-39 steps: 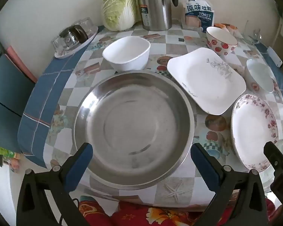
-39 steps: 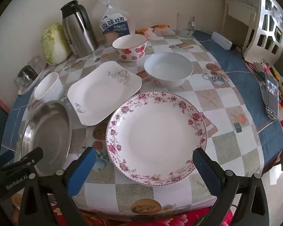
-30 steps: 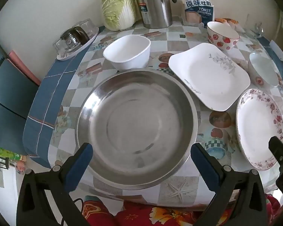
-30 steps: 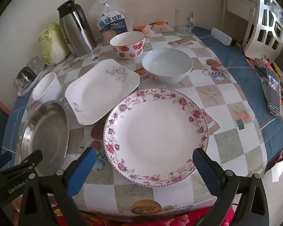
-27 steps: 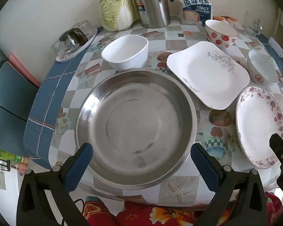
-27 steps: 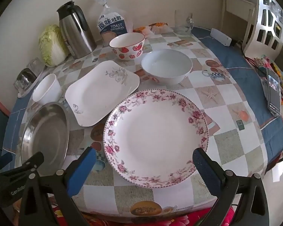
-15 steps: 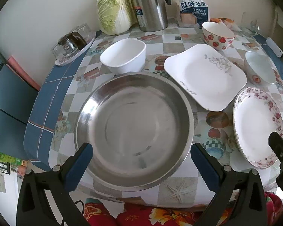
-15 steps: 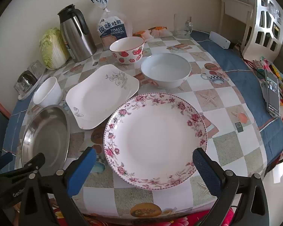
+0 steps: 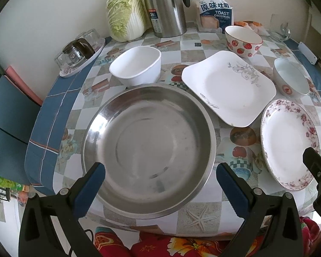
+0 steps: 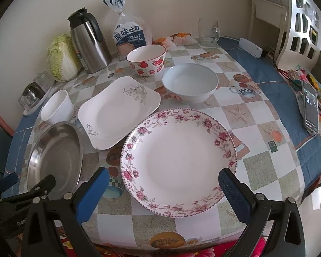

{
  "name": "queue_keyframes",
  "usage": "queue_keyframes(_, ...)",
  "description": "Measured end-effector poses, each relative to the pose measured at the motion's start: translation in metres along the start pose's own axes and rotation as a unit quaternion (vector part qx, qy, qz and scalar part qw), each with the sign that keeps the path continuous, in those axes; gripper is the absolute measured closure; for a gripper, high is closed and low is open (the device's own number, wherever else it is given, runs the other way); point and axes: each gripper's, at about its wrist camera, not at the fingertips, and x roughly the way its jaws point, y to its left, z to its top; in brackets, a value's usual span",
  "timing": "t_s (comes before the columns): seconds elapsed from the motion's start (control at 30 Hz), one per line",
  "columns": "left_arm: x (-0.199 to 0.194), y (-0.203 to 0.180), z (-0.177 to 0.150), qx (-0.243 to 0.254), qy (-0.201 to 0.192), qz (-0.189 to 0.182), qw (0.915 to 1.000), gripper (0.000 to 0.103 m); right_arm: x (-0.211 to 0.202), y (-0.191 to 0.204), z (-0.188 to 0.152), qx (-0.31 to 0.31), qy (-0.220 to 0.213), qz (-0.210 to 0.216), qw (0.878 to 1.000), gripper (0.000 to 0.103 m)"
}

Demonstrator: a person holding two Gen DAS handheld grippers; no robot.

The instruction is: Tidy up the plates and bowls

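Both pairs of tongs hang spread wide over the near edge of the table [image 10: 256, 115], holding nothing. The left tongs [image 9: 160, 178] straddle the near rim of the steel basin [image 9: 148, 147]; the right tongs [image 10: 163, 182] bracket the near rim of the floral plate [image 10: 178, 160].

From where I stand, nothing has been stacked yet. The basin looks light and stiff, but its polished wall is slick, so I would pinch it at the rolled rim, one finger inside and one out. The floral plate is glazed ceramic, heavier, brittle and slippery; its shallow rim sits nearly flat on the oilcloth, so a finger has to slide under the near edge before closing, and it will want to tip once lifted from one side.

Beyond them lies the square white plate [image 10: 118, 111], its near corner just beside the floral plate and close to the basin; same fragility, and its raised corners offer a better bite. Further back stand three bowls, well apart: the white square bowl [image 9: 137, 68] just behind the basin, the pale round bowl [image 10: 190, 83], and the strawberry bowl [image 10: 146, 60]. Their upright walls should take a rim pinch easily, though set down gently.

Against the wall stand a thermos jug [image 10: 88, 42], a cabbage [image 10: 61, 57] and a toast bag [image 10: 129, 36].
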Motion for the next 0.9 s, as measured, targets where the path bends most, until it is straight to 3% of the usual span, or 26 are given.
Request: queue_keyframes(0.9, 0.0034, -0.0008, 0.0005, -0.002, 0.008, -0.003, 1.0000, 0.000, -0.0046, -0.0016, 0.0002, 0.006, -0.008, 0.010, 1.000, 0.000)
